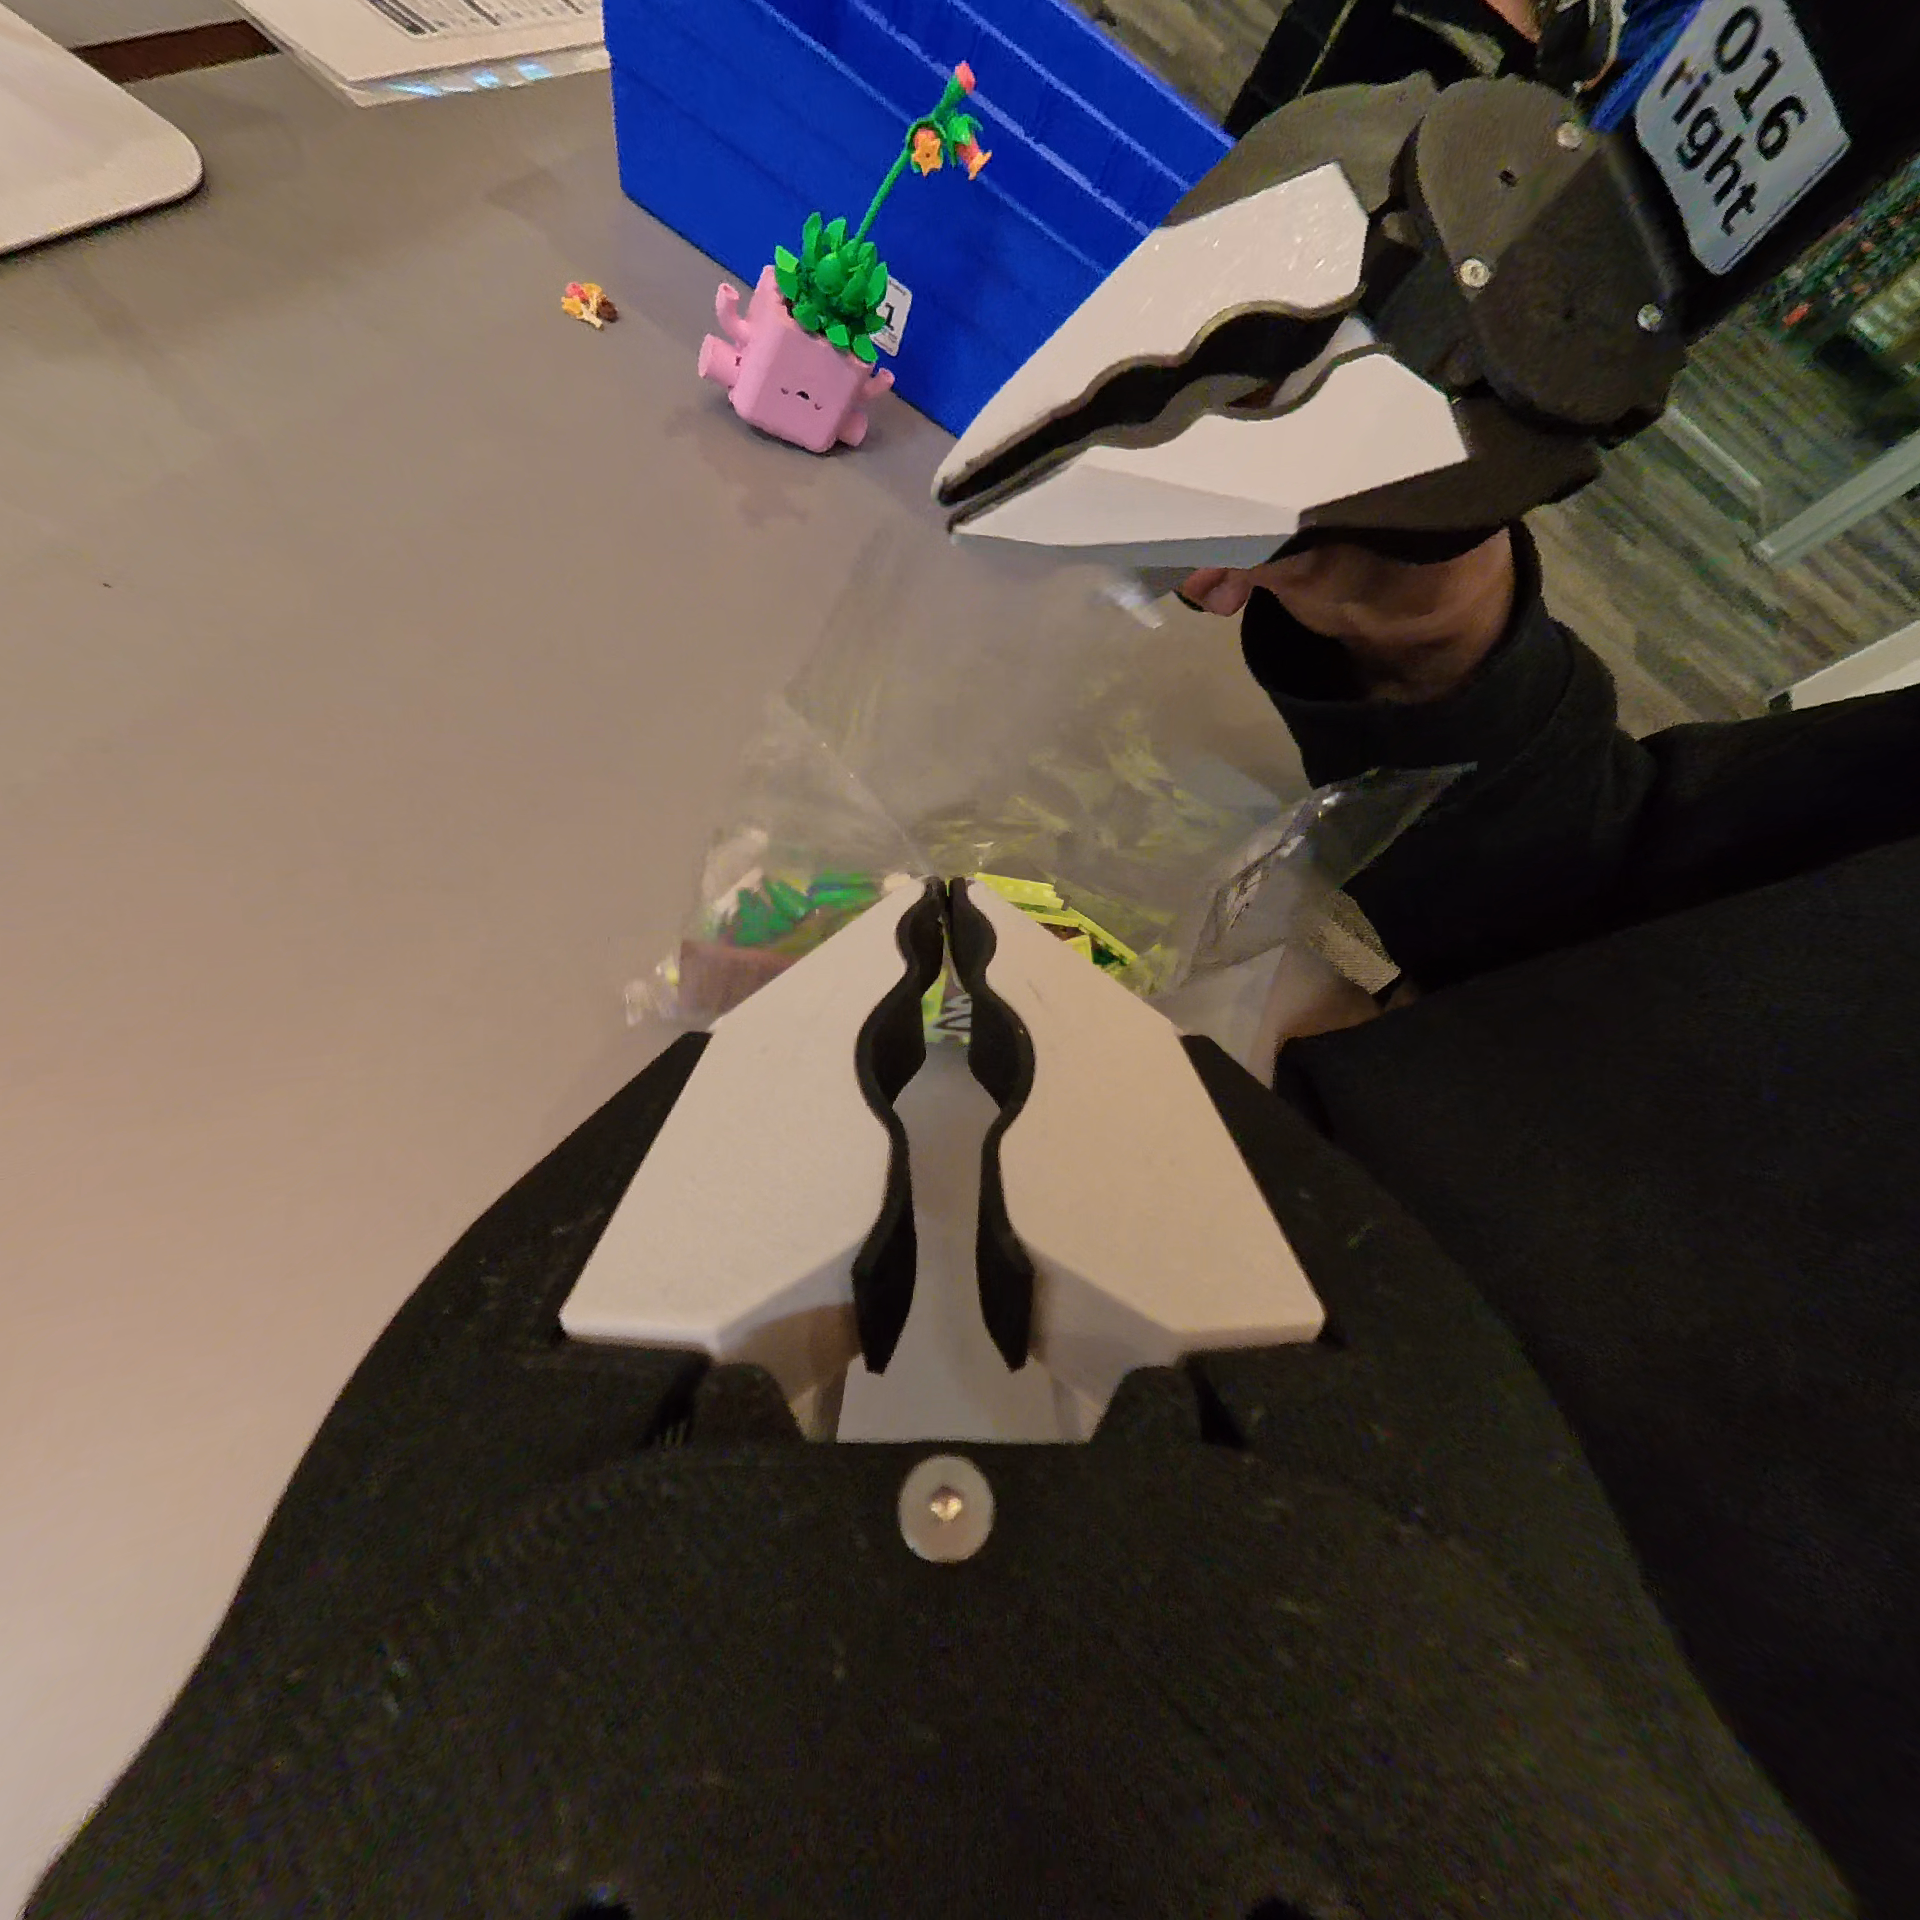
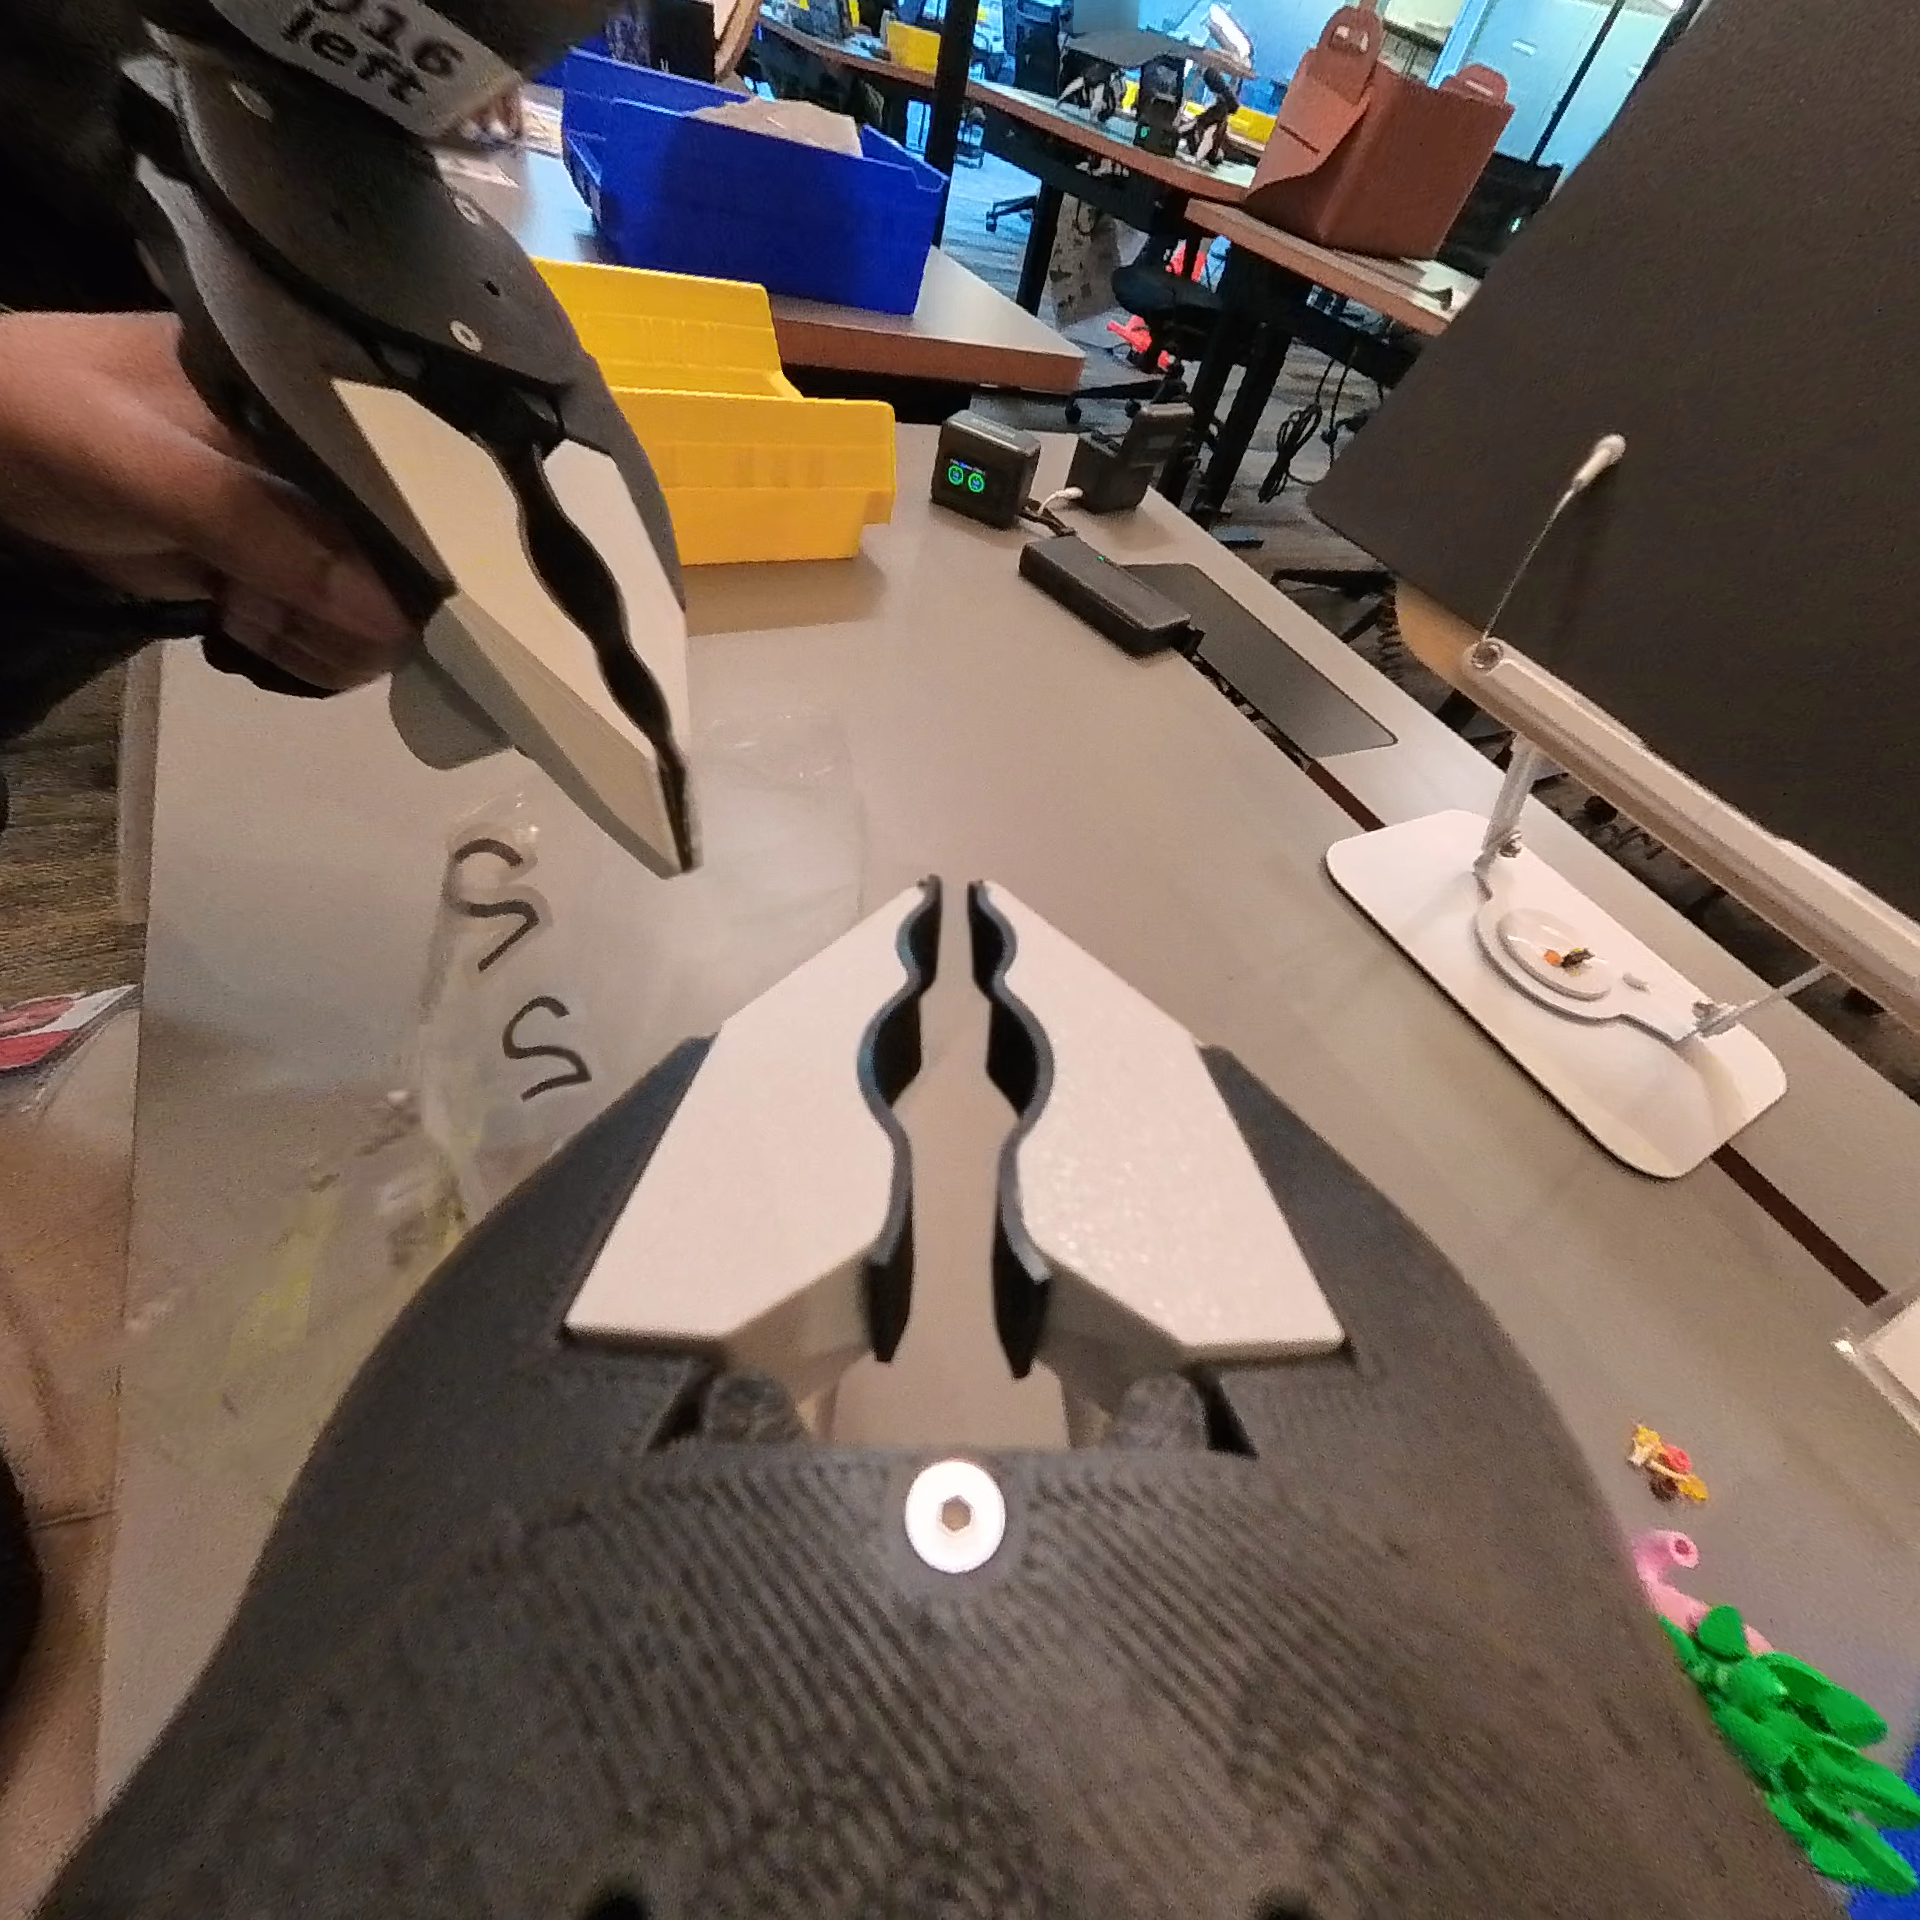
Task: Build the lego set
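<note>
Left hand-held gripper (image 1: 943,885): closed at the tips on a pinch of the clear plastic bag (image 1: 935,790), the film bunching where the fingers meet.
Bag contents: lime-green, darker green and brown lego pieces, loose inside; the bag lies on the grey counter (image 1: 312,727) right at the person's edge, beside a dark sleeve (image 1: 1507,831).
Right hand-held gripper (image 2: 954,885): tips a hair apart with nothing between them; from the left wrist view it hangs above the bag, not touching it.
Built part: pink pot figure (image 1: 795,364) with green leaves and a thin flowering stem (image 1: 904,156), leaning just in front of the blue bin (image 1: 831,135), well apart from the bag.
Loose bit: small yellow-and-red flower cluster (image 1: 589,304) on the counter near the figure.
Farther off: yellow bin (image 2: 727,416), black charger units, and a white stand base (image 2: 1558,997).
Likely step: opening the bag to reach more pieces, judging by the one-sided pinch.
Risk one: thin film may slip from the left grip if the right pulls before it has a firm bite.
Risk two: a sudden tear could scatter small pieces off the near edge.
Risk three: a wide swing could topple the leaning figure.
</note>
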A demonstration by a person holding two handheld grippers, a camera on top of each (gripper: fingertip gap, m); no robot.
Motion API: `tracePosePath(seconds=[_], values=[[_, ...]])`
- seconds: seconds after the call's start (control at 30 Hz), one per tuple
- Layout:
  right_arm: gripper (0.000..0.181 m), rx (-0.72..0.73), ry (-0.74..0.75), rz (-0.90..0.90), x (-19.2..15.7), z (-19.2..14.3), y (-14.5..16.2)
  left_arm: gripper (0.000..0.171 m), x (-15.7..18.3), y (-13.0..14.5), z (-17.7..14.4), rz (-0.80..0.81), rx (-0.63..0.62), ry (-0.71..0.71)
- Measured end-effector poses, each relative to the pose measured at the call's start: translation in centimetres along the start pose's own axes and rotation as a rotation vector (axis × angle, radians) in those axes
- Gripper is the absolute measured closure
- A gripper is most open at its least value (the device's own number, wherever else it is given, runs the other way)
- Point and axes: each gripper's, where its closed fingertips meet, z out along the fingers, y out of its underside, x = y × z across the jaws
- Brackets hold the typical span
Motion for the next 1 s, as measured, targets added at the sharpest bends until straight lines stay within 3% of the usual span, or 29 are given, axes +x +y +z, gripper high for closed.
tracePosePath(seconds=[0.17,0.37,0.57,0.73,1.0], values=[[0.167,0.065,-0.049,0.039,-0.6,-0.5,-1.2,0.171,0.0,0.0,0.1,-0.007,0.009,0.013],[0.168,0.102,-0.155,0.077,-1.8,-1.5,-2.2,0.171,0.0,-0.1,0.0,-0.015,0.017,0.026],[0.165,-0.12,-0.239,0.05,-4.4,-0.6,0.5,0.171,0.2,-0.3,0.1,-0.013,0.036,0.047],[0.165,-0.3,-0.171,-0.018,-5.0,0.7,3.2,0.171,1.0,-0.9,0.0,0.013,0.07,0.086],[0.143,-0.418,-0.237,0.056,-7.1,0.5,4.3,0.171,2.0,-1.4,-0.5,0.041,0.098,0.125]])
